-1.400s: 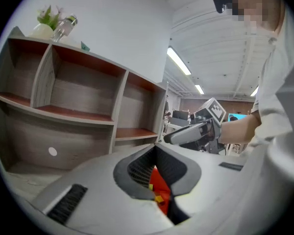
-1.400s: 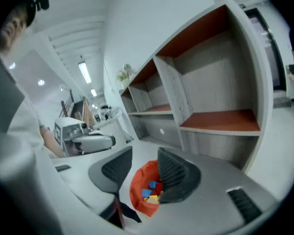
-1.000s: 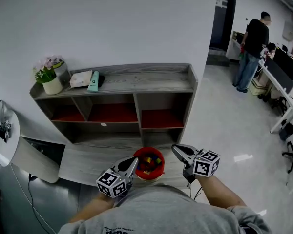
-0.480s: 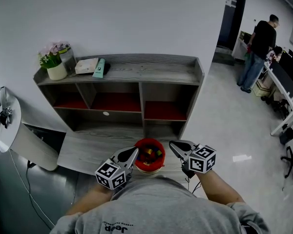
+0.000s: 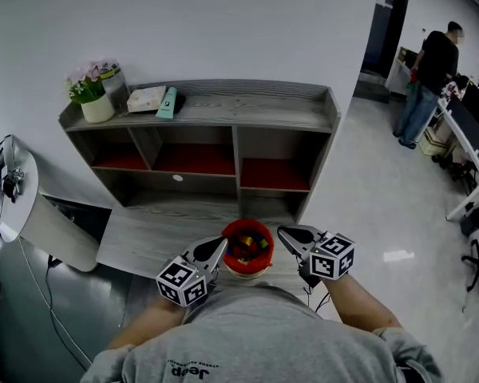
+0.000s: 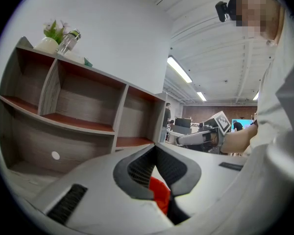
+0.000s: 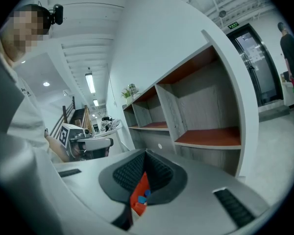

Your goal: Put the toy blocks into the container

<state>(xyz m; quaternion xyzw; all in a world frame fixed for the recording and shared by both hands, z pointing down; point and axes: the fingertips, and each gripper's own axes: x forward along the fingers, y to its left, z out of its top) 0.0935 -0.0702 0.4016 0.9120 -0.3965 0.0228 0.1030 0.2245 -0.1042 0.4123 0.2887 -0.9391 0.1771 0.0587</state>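
I have the red container (image 5: 247,225) on the counter (image 5: 152,242), right at the near edge, with the toy blocks (image 5: 247,250) heaped inside it as a mix of yellow, blue and green pieces. I see no loose block on the counter around the container, so I judge the loading done or nearly so.

My left gripper (image 5: 220,244) sits just left of the container and my right gripper (image 5: 283,232) just right of it, both tips pointed past it toward the shelf unit (image 5: 223,106) behind the container. In the left gripper view the jaws are clenched tip to tip with nothing between them. The red in the gap below the tips is the container behind. The right gripper view reads the same: jaws pressed together, empty, with the container and a bit of blue block showing through the gap.

The blocks look small, hard and light, probably smooth plastic, so I would pinch any stray one across two flat opposite faces and not a corner. The container seems light too, and a nudge could slide or tip it. I would take it by the rim.
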